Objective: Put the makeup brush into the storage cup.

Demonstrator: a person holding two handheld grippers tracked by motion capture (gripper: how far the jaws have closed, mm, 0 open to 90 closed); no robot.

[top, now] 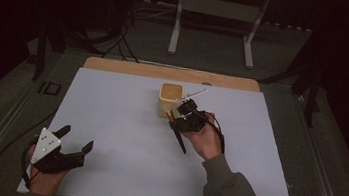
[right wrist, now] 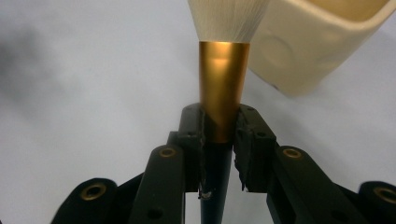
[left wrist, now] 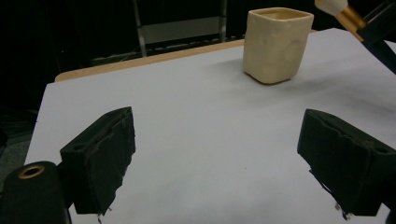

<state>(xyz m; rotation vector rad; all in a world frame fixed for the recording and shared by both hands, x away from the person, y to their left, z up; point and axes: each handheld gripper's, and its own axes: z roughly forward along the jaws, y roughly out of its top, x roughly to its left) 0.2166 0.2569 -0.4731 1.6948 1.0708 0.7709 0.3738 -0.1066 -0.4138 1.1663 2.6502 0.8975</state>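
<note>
So here's what we've got: the cup point(top: 171, 99), a cream squarish one, stands upright on the white sheet point(top: 122, 137) toward its far edge, and we'll place everything else off that cup. The right gripper point(top: 184, 110) sits just beside the cup on the near right side, clamped tight on a makeup brush point(right wrist: 223, 100); in the right gripper view we see both pads squeezing the brush right where the gold collar meets the dark handle, with the pale bristles fanning out up by the cup's wall; in the high view the brush lies tilted, its bristle end up by the cup's rim and its handle running back toward the person. We can't tell if the bristles actually touch the cup. The left gripper point(top: 76, 140) is well away from the cup, down at the near left corner of the sheet; its jaws stand wide apart with nothing between them, just bare sheet.
</note>
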